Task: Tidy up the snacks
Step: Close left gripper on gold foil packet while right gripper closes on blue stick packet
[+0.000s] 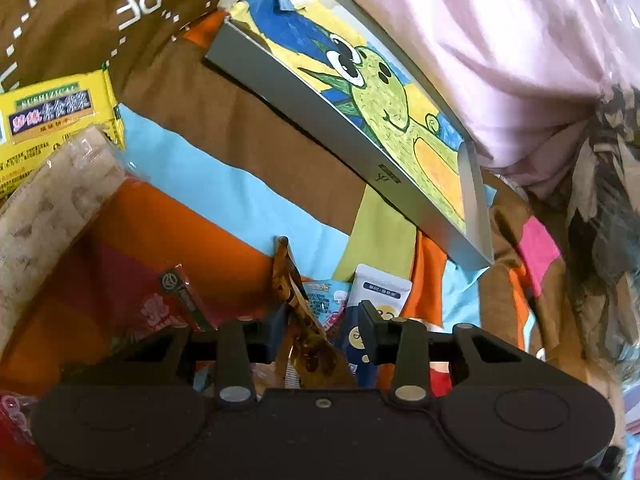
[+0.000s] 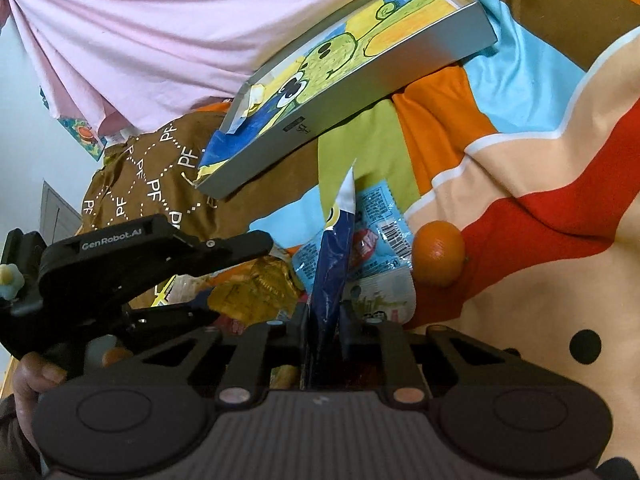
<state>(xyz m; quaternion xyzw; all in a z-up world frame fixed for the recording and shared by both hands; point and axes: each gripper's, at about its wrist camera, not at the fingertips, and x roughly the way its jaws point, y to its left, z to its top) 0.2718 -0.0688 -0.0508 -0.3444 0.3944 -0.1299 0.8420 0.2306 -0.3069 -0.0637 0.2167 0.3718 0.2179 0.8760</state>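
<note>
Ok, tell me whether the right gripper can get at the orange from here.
Probably not yet: the right gripper is shut on the dark blue packet. The orange lies uncovered on the bedspread just right of it, so the path looks free once the packet is released.

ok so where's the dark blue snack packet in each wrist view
Left wrist: the dark blue packet sits bottom centre, right of the left gripper.
Right wrist: bottom centre, edge-on, pinched in the right gripper.
Shared landmark: the grey box with the frog drawing above it.
</note>
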